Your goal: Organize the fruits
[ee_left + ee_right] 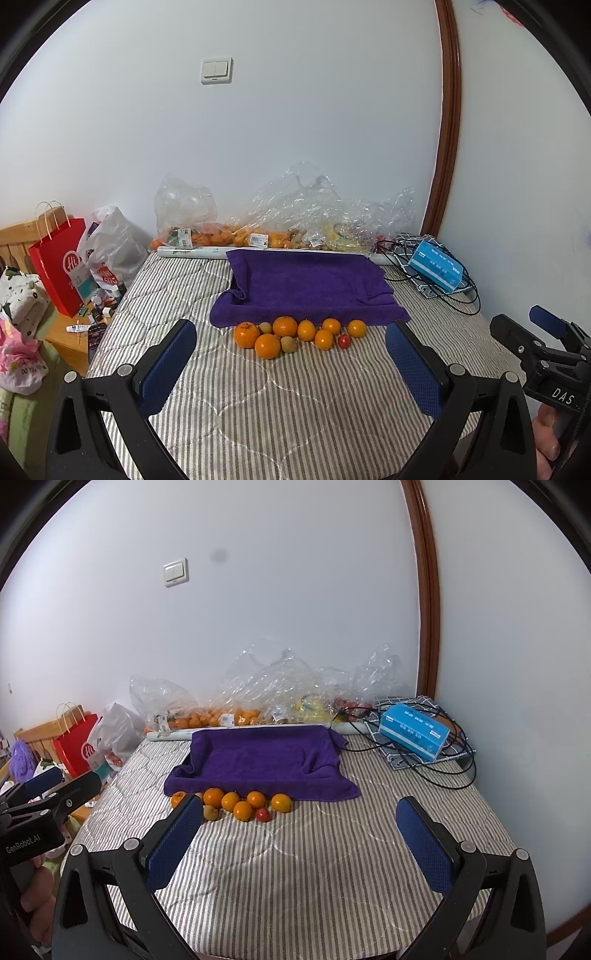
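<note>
Fruits [295, 336] are lying in a loose cluster on the striped bedcover [280, 406] in the left wrist view, just in front of the near edge of a purple towel [306, 284] that is draping over a shallow tray. Seven oranges are making up most of the cluster, with two small brownish-green fruits [289, 344] among them and one small red fruit [344, 340] toward the right. The left gripper [291, 363] is hovering over the cover, short of the fruit, its blue-padded jaws standing wide apart and holding nothing. At the right edge the right gripper [546, 332] is showing from the side, and its jaws cannot be judged from here. Behind the towel, clear plastic bags [295, 214] with more oranges are lying against the wall; a blue tissue box [436, 269] is sitting on tangled black cables at the far right, and a red paper bag [59, 266] is standing to the left of the bed.

In the right wrist view the fruits [240, 805] are again sitting at the towel's [258, 757] front edge, left of centre, the leftmost ones partly hidden behind the left finger. The right gripper [299, 823] is hanging above the striped bedcover [295, 867] with its jaws spread wide and empty. The left gripper [48, 794] is appearing at the left edge.
</note>
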A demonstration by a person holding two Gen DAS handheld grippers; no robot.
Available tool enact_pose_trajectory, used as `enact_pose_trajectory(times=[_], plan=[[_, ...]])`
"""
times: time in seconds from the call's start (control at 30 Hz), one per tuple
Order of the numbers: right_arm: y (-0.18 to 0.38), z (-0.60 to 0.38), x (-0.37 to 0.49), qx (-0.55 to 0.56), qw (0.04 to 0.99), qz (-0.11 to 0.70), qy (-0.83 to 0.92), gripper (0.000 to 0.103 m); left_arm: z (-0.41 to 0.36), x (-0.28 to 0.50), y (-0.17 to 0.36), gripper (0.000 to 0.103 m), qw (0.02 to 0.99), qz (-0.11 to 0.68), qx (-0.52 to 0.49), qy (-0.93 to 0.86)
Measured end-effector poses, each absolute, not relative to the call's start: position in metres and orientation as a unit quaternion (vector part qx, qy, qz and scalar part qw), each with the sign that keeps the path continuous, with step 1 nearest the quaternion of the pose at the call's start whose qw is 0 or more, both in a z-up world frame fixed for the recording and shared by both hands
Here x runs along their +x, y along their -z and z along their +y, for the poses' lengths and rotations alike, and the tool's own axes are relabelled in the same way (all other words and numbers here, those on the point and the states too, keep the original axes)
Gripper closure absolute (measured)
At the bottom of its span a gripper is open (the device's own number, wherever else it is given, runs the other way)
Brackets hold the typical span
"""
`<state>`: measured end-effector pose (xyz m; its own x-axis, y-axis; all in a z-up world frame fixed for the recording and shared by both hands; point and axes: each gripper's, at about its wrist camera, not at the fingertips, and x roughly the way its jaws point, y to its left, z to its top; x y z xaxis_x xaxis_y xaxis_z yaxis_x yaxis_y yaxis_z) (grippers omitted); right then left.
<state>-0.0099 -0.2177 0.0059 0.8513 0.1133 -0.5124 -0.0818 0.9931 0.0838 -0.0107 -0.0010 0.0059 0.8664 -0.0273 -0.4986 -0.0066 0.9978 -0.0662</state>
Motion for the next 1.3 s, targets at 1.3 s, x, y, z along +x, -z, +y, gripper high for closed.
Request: enact_pose_trajectory(times=[1.3], plan=[[0.008, -0.192, 0.02, 0.007, 0.955, 0.292, -0.054, 0.0, 0.022, 0.019, 0.007, 0.0, 0.963, 0.267, -0.036, 0.012]])
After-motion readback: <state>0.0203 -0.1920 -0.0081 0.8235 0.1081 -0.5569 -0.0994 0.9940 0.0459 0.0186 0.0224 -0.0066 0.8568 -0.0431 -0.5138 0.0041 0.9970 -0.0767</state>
